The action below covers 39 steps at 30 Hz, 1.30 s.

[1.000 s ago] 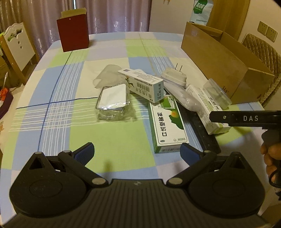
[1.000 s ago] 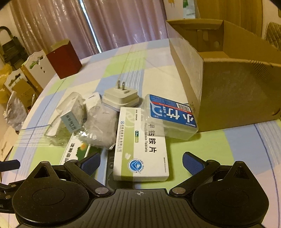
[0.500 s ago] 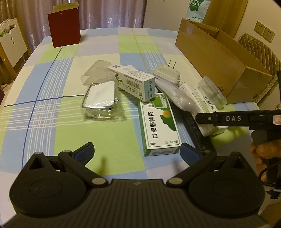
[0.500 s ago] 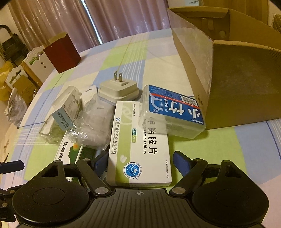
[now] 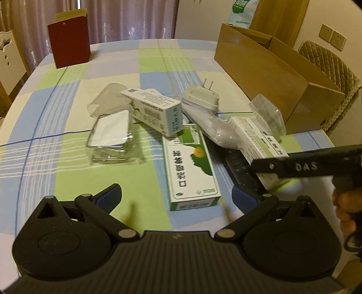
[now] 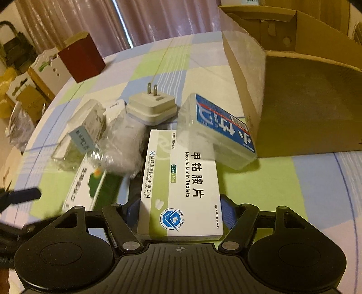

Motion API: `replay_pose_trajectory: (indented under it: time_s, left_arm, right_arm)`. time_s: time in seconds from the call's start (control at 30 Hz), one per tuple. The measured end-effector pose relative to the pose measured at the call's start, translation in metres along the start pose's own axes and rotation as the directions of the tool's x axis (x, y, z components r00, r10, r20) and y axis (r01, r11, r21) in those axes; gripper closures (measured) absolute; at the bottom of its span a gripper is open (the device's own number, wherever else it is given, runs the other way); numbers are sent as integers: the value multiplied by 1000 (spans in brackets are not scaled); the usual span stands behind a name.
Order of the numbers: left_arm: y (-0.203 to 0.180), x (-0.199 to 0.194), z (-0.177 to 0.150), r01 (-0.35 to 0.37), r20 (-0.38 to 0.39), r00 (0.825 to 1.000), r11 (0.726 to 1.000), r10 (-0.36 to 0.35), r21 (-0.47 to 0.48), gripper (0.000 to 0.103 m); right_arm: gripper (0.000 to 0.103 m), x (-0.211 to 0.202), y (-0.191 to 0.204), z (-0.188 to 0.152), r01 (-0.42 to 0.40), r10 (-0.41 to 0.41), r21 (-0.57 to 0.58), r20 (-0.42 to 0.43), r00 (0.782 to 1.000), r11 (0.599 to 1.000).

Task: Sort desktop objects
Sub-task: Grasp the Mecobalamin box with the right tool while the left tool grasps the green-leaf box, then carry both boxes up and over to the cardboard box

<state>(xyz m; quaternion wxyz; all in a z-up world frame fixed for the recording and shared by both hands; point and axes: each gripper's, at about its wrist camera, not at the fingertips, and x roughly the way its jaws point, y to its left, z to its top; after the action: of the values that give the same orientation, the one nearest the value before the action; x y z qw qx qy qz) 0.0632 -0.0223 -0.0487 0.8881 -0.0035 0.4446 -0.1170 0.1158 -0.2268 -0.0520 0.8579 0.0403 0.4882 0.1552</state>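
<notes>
Right gripper: jaws narrowed against both long sides of Mecobalamin Tablets box, grasping it | box: on counter beside cardboard box | left gripper: spread wide, holding nothing, above green medicine box

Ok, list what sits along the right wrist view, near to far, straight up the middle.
Right gripper, jaws on either side of the Mecobalamin Tablets box → white plug adapter → checked tablecloth → curtains.
</notes>
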Motion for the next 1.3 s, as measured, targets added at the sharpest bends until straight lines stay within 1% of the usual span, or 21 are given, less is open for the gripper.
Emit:
replay_pose_trajectory:
  time_s: [0.03,0.17,0.33,0.4,0.43,0.5,0.57,0.63,0.67,0.8,0.9,1.1,1.3]
  left_arm:
    - [-2,2,0,2,2,1000,1000,-2,4,1]
    - [-9,14,3,9,1,1000,1000,-9,12,7]
    - [-15,31,8,-19,8,1000,1000,18,22,13]
    - [-17,37,10,-32,10,999,999,32,26,22]
    - [-17,40,11,-39,10,999,999,39,28,24]
    - [-18,45,13,-53,3,999,998,53,42,32]
    - [-19,49,14,-59,-2,998,997,60,53,36]
    - [-19,51,13,-59,-5,998,997,59,59,48]
    - [-19,51,13,-61,-10,998,997,61,56,50]
    - [-19,46,10,-73,-15,997,995,75,75,52]
    - [-15,37,5,-69,-27,997,994,72,83,52]
    - [-6,11,-8,-57,-36,998,995,60,82,52]
    - [-2,-16,-17,-53,-22,998,996,55,73,52]
  right_arm:
    - [33,-2,-1,-2,5,-5,-10,-5,1000,1000]
    - [33,-14,-7,-10,6,-7,-31,-16,1000,999]
    - [33,-30,-11,-18,11,-12,-55,-11,1000,998]
    - [33,-36,-10,-21,16,-16,-65,-4,1000,998]
    - [33,-39,-10,-22,18,-18,-69,-1,1000,997]
    - [33,-42,-11,-23,19,-18,-69,4,1000,997]
    - [33,-44,-10,-24,19,-19,-69,6,1000,997]
    - [33,-46,-11,-25,19,-18,-70,8,1000,997]
    - [33,-47,-11,-25,18,-18,-69,9,1000,997]
    - [33,-50,-9,-26,18,-17,-72,17,1000,997]
    - [33,-53,-7,-25,10,-8,-76,27,1000,997]
    - [33,-61,-1,-24,-19,24,-96,53,998,995]
    - [33,-69,6,-24,-45,54,-108,81,995,993]
